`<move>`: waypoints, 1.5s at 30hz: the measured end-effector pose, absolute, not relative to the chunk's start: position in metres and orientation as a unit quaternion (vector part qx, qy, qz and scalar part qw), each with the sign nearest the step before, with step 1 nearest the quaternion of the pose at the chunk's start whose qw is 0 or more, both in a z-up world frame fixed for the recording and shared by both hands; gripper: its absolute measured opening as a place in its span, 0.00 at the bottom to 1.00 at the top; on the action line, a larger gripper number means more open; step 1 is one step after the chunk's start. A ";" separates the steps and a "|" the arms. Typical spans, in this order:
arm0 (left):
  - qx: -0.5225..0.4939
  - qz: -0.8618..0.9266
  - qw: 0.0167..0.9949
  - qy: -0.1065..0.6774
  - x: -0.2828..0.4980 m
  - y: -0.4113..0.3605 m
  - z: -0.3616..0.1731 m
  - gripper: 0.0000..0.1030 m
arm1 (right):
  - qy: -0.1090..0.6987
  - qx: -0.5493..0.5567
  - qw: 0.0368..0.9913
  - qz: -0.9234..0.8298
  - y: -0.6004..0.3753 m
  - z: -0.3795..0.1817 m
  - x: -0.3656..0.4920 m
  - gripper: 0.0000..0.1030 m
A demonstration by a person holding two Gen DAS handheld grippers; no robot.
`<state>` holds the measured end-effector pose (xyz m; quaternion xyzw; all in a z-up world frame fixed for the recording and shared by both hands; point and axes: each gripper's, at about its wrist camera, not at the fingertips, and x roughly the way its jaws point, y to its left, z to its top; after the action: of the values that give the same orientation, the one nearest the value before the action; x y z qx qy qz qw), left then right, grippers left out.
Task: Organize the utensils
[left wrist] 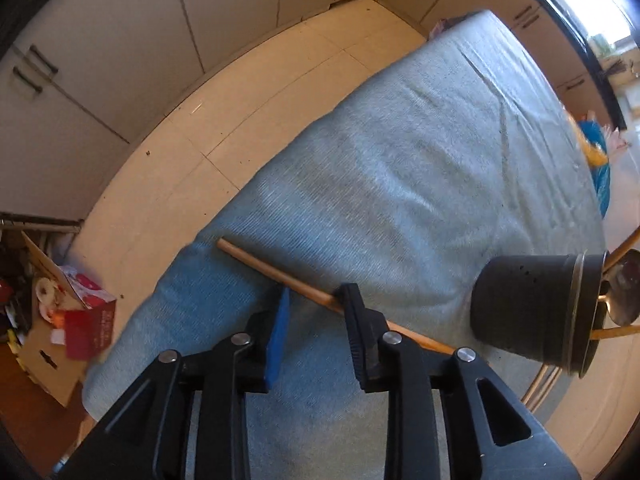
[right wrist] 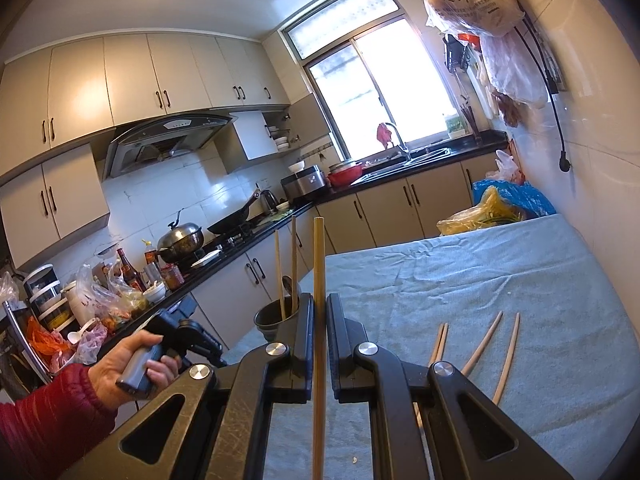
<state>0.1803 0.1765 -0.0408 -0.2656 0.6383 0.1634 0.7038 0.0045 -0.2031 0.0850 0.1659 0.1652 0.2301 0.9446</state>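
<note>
In the left wrist view my left gripper (left wrist: 314, 300) is open, its jaws on either side of a wooden chopstick (left wrist: 272, 270) lying on the blue cloth (left wrist: 400, 160). A dark utensil cup (left wrist: 528, 308) stands to its right, holding chopsticks and a metal spoon (left wrist: 624, 292). In the right wrist view my right gripper (right wrist: 319, 312) is shut on a wooden chopstick (right wrist: 319, 260), held upright. The cup (right wrist: 276, 318) sits just left of it with two chopsticks (right wrist: 294, 264) standing in it. Several chopsticks (right wrist: 484, 344) lie on the cloth at right.
The cloth-covered table (right wrist: 500, 272) ends at the left above the tiled floor (left wrist: 240, 100). Plastic bags (right wrist: 492, 208) sit at its far end by the wall. A cardboard box (left wrist: 60, 320) is on the floor. The kitchen counter (right wrist: 240, 248) runs along the left.
</note>
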 end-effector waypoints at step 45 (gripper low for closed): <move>0.285 -0.184 0.804 0.489 0.132 0.021 -0.026 0.33 | 0.189 0.178 0.946 0.193 -0.211 0.067 0.010 0.07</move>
<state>0.1318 0.0208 -0.0264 0.2847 0.4891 -0.1835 0.8037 0.0104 -0.2108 0.0671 0.1777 0.1885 0.1934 0.9463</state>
